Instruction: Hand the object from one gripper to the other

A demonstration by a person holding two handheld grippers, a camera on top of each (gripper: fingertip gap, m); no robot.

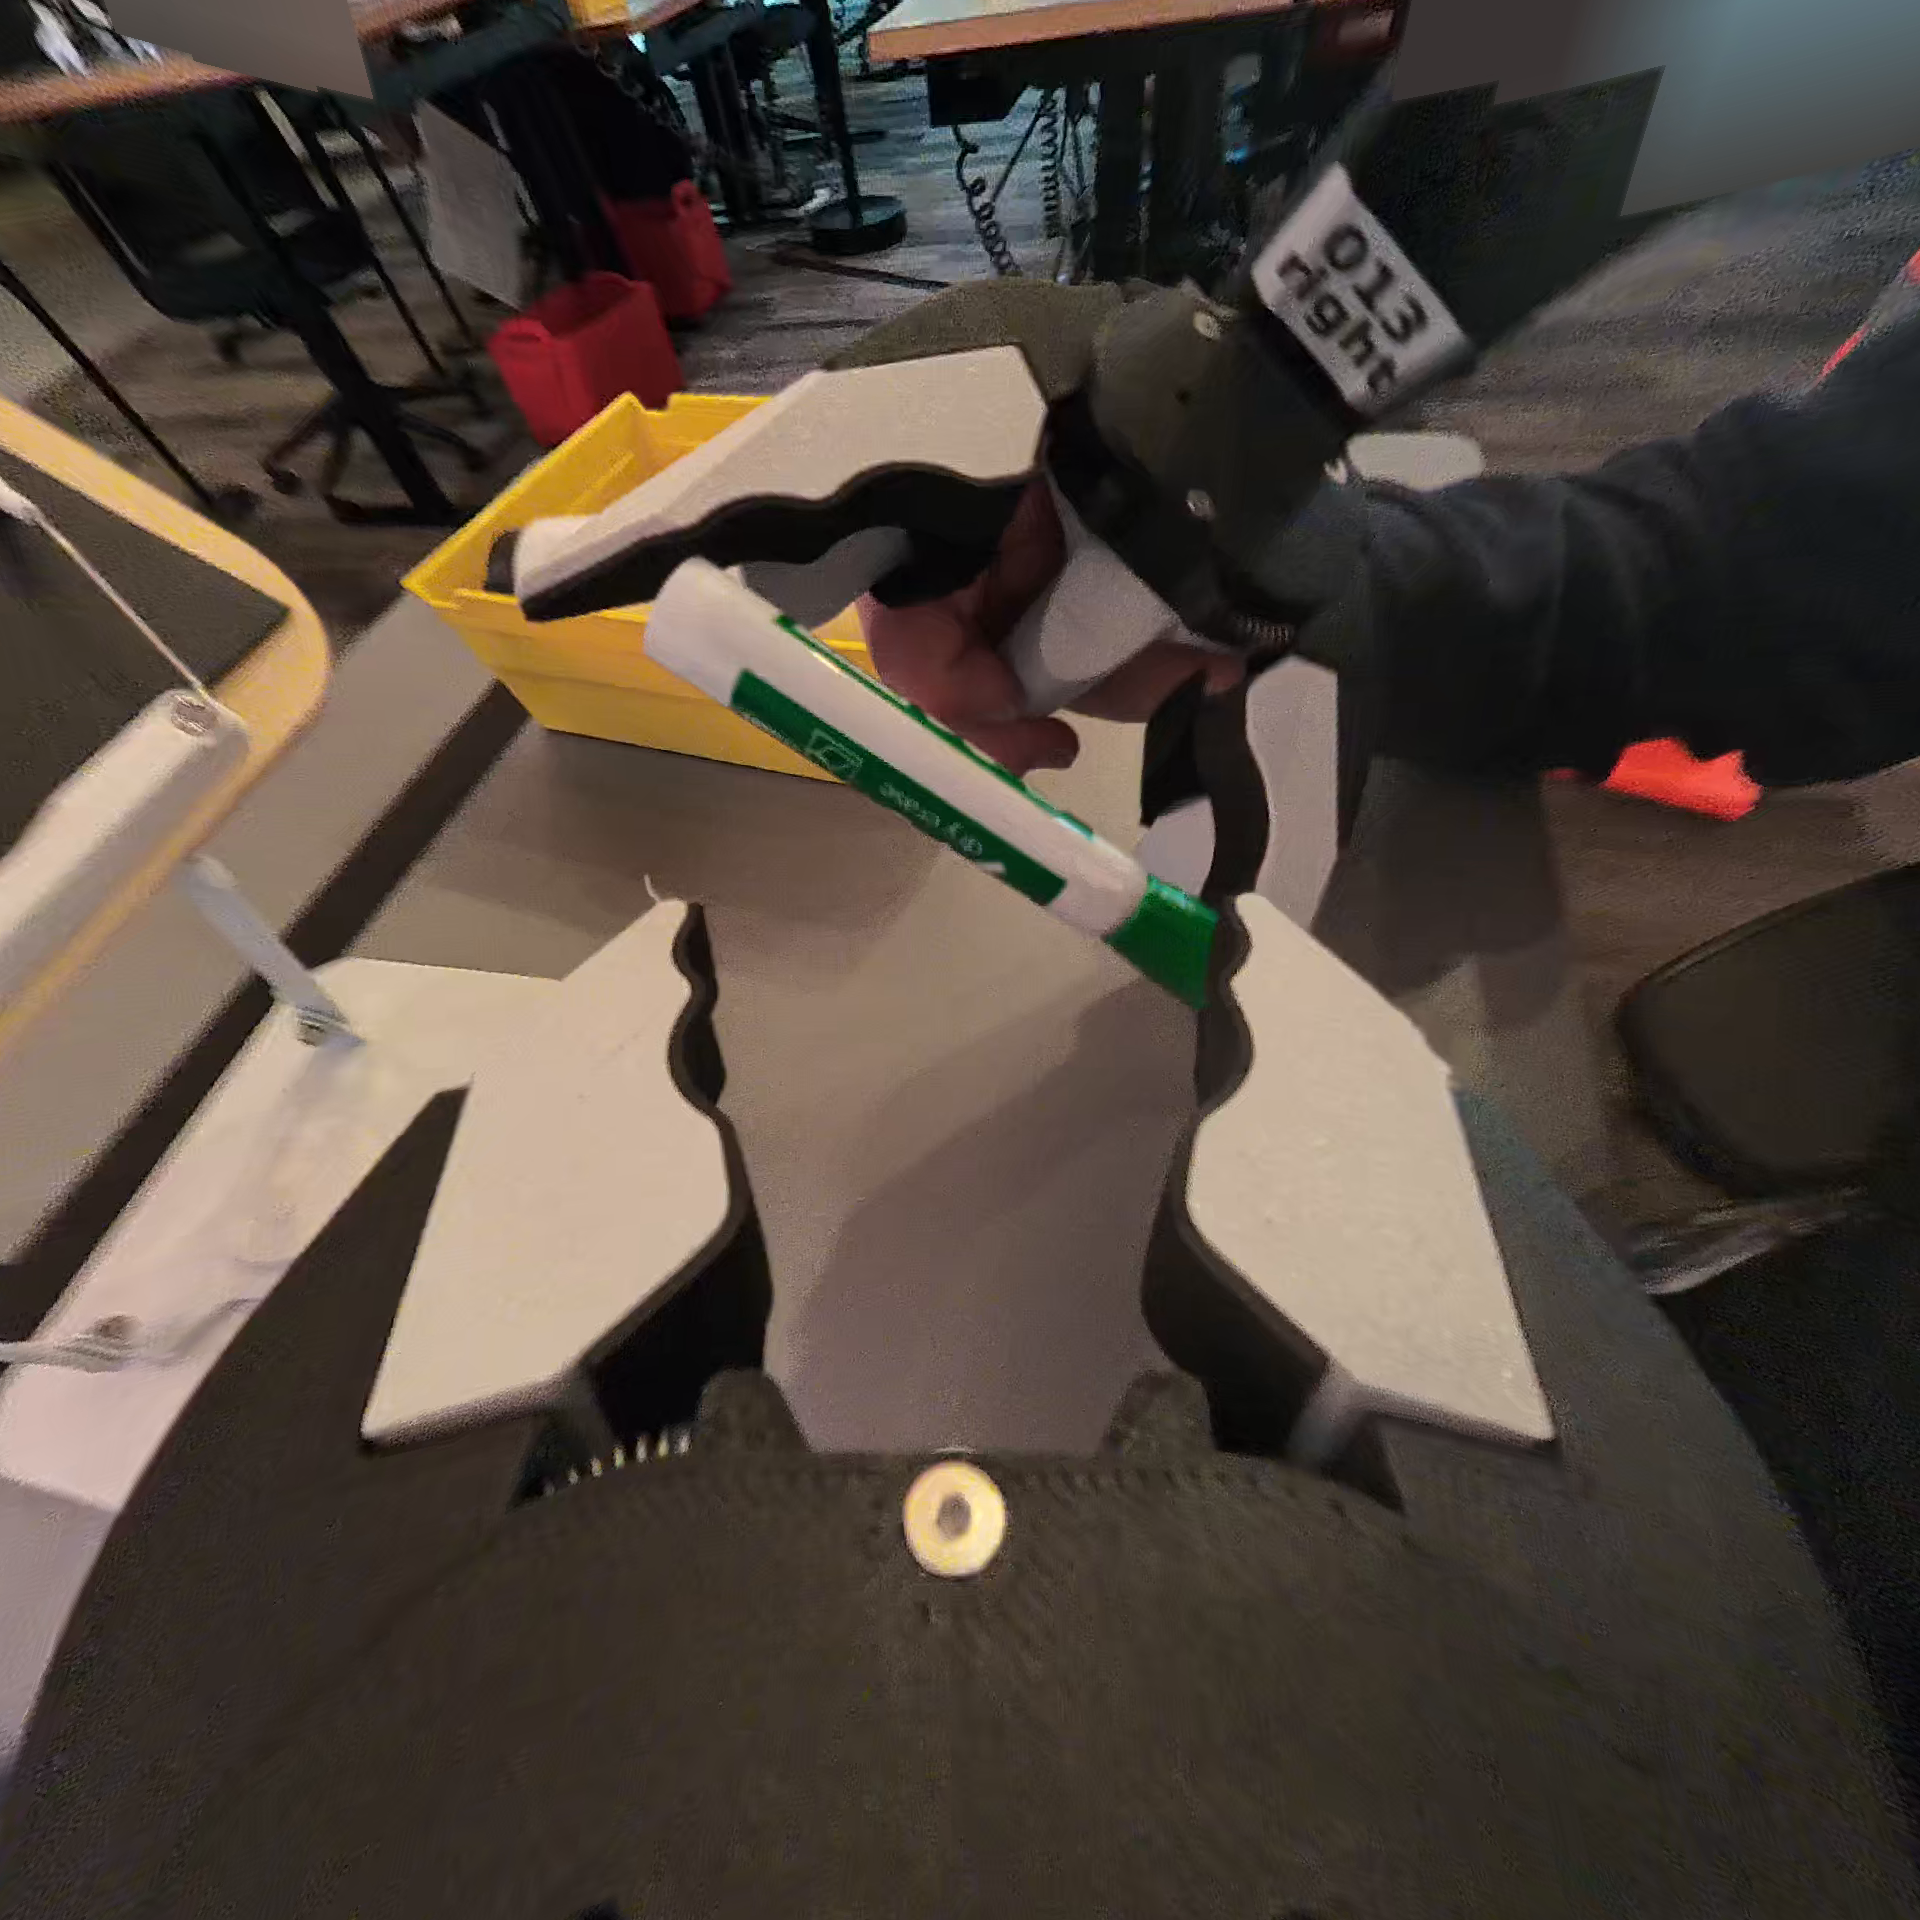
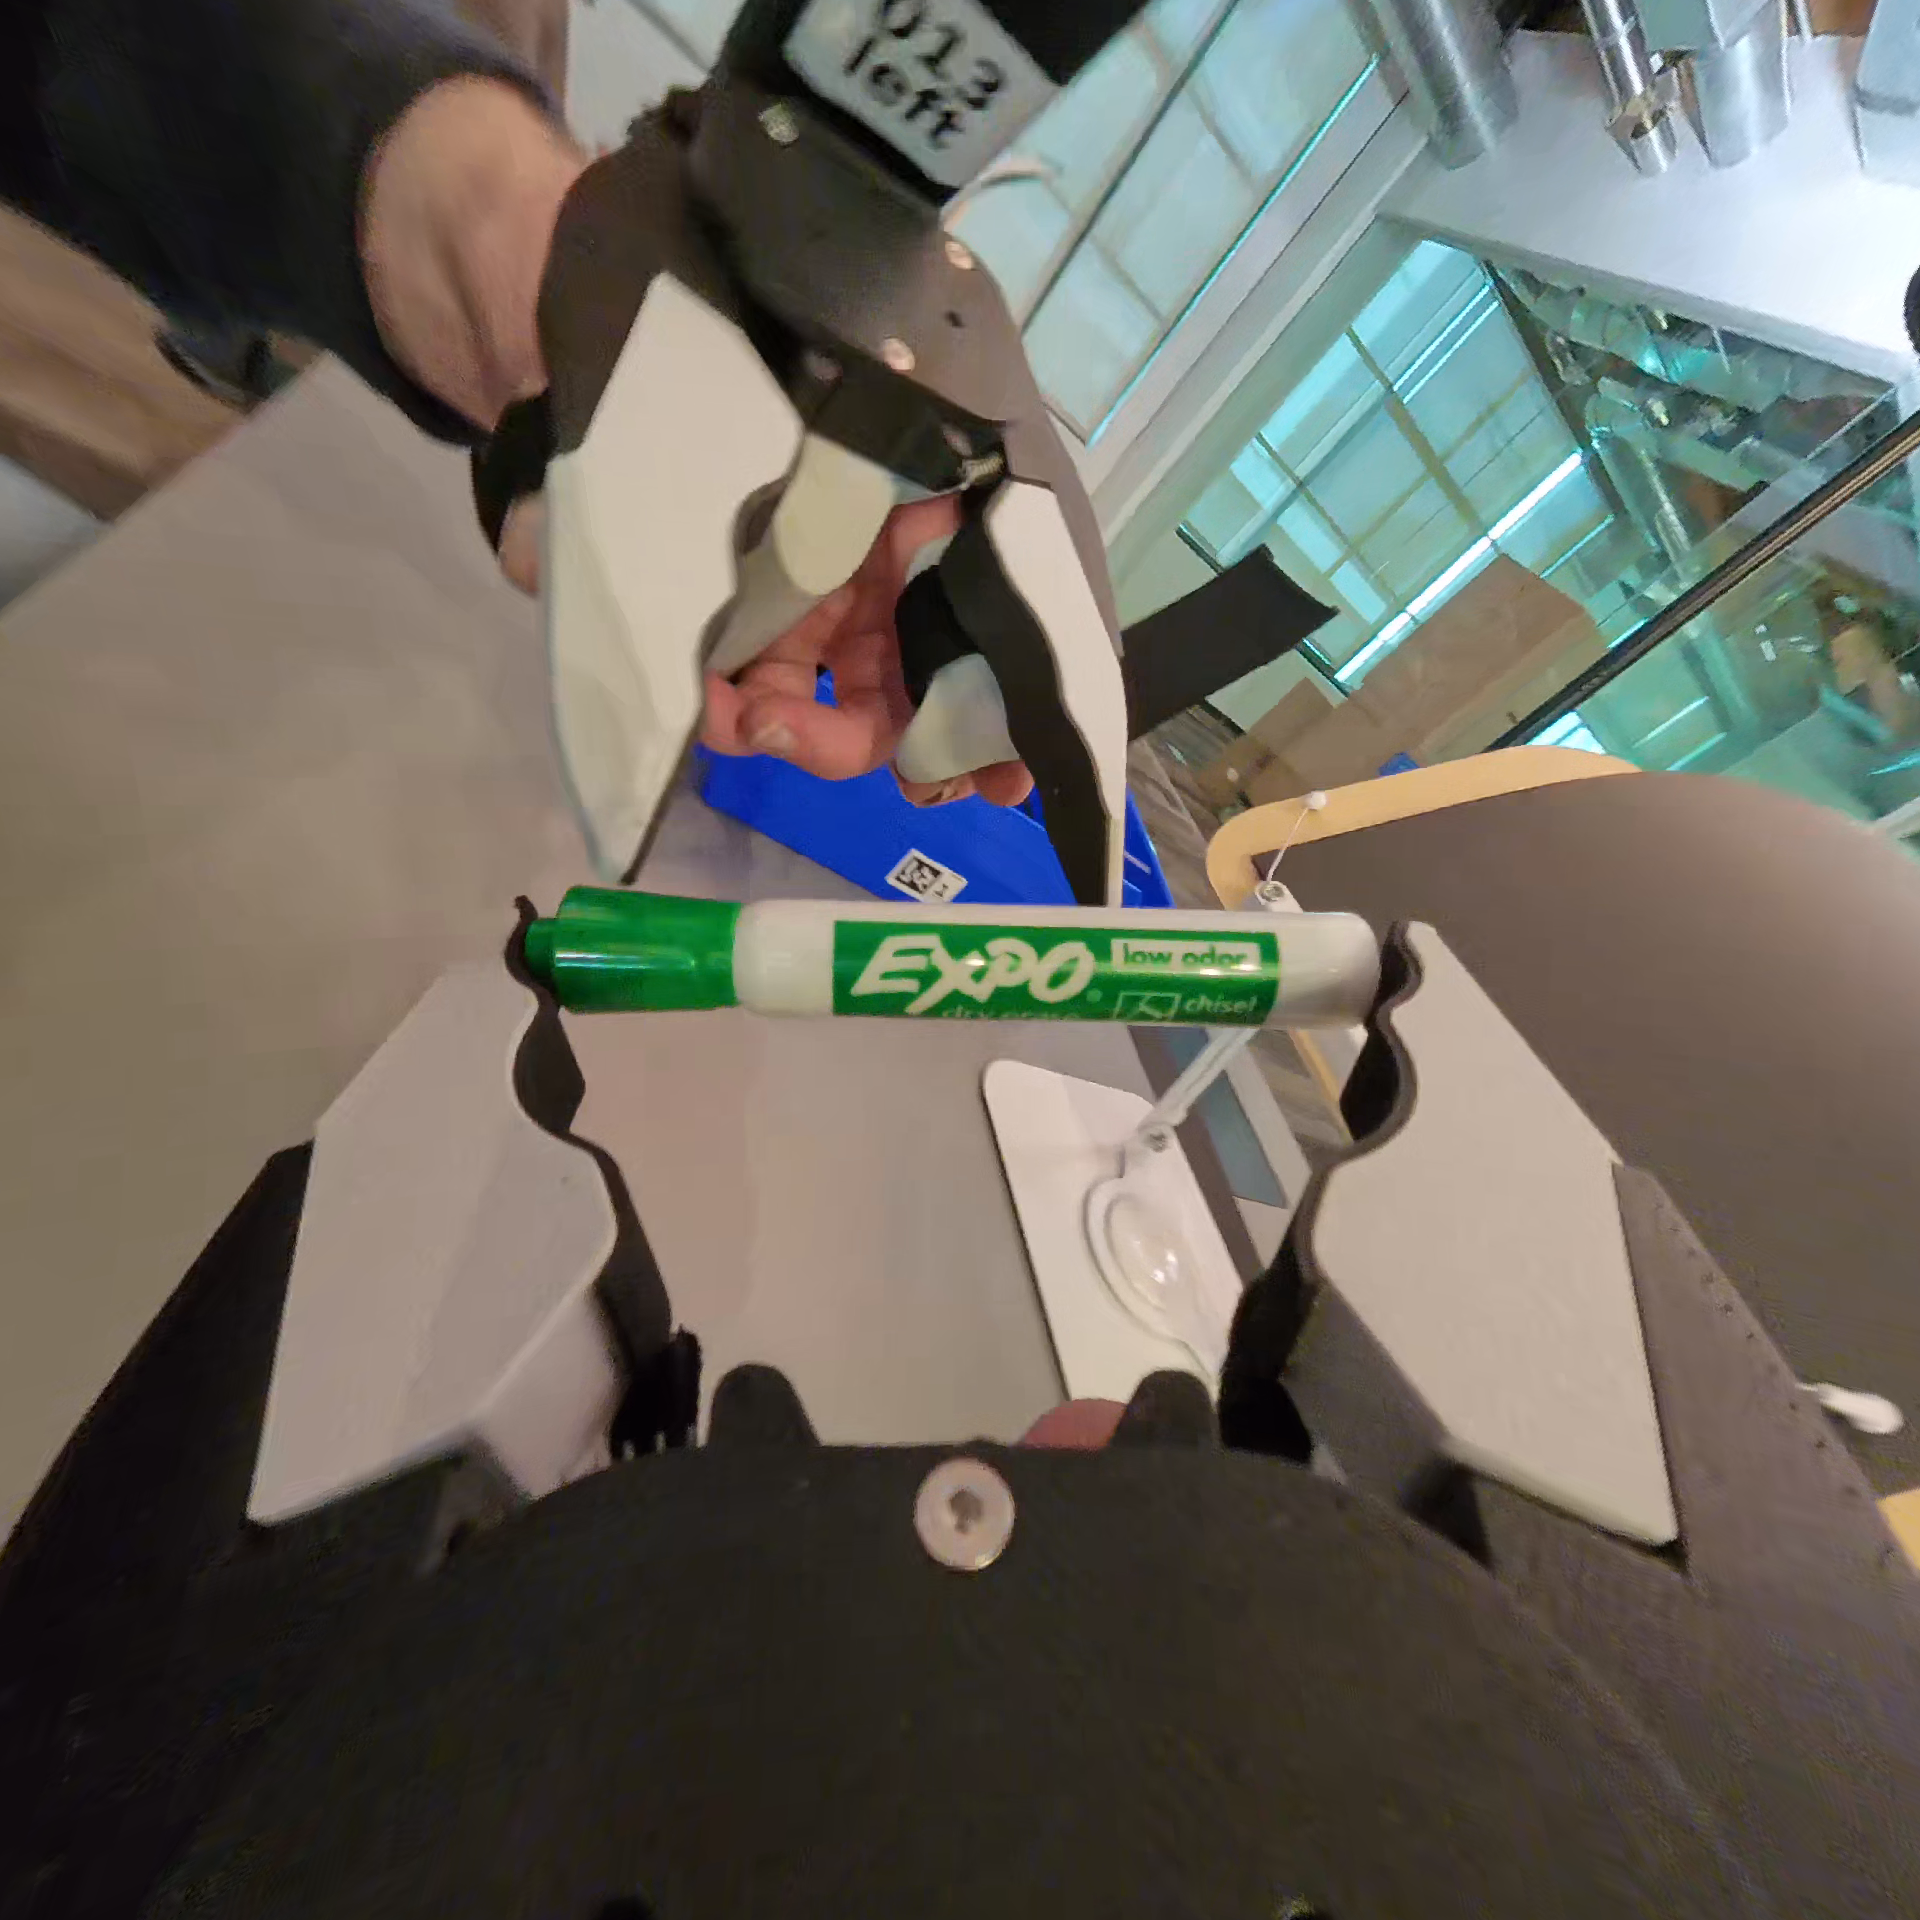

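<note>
A white marker with a green cap (image 2: 1039, 971) is held end to end between the fingertips of my right gripper (image 2: 961, 966), which is shut on it above the grey table (image 2: 260, 831). My left gripper (image 1: 961, 966) is open and empty. In the left wrist view the marker (image 1: 904, 779) slants down to the right, and its green cap sits at my left gripper's right fingertip (image 1: 1257, 935). The right gripper (image 1: 894, 748) shows there, held by a hand in a dark sleeve. In the right wrist view the left gripper (image 2: 862, 873) has its open tips just beyond the marker's middle.
A yellow bin (image 1: 582, 665) stands on the table behind the marker, and a blue bin (image 2: 935, 842) behind the left gripper. A wood-edged dark panel (image 1: 281, 623) and a white base plate (image 2: 1049, 1195) lie on one side. A black chair (image 1: 1787, 1039) and red bins (image 1: 582, 353) stand off the table.
</note>
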